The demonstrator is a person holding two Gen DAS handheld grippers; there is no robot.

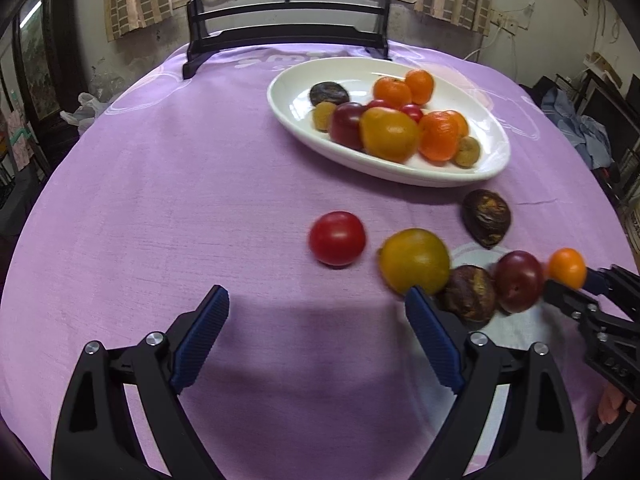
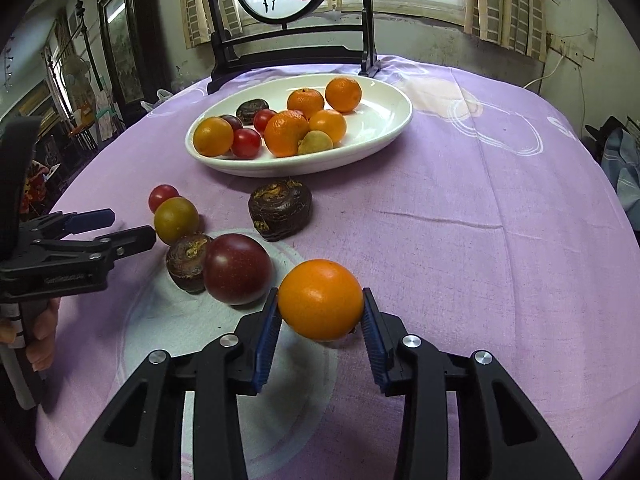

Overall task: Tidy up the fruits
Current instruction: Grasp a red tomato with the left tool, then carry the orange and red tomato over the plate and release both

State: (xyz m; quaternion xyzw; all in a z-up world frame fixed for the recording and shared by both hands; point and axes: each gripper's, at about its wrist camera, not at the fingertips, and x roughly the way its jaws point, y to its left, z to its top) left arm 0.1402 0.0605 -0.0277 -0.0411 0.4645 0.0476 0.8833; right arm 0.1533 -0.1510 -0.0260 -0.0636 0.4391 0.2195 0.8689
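Observation:
My right gripper [image 2: 320, 312] is shut on an orange [image 2: 321, 305], low over the purple tablecloth; the orange also shows in the left wrist view [image 1: 567, 267]. My left gripper [image 1: 316, 312] is open and empty, just short of a yellow-orange fruit [image 1: 415, 261] and a red tomato [image 1: 337, 238]. A dark red fruit [image 2: 237, 269] and two dark wrinkled fruits [image 2: 186, 257] [image 2: 279, 211] lie loose nearby. The white oval plate [image 2: 384, 128] behind holds several oranges, tomatoes and other fruits.
A black wooden stand [image 2: 288, 56] with a round painted panel stands at the table's far edge behind the plate. The round table drops off on all sides. A white printed patch [image 2: 224, 344] on the cloth lies under my right gripper.

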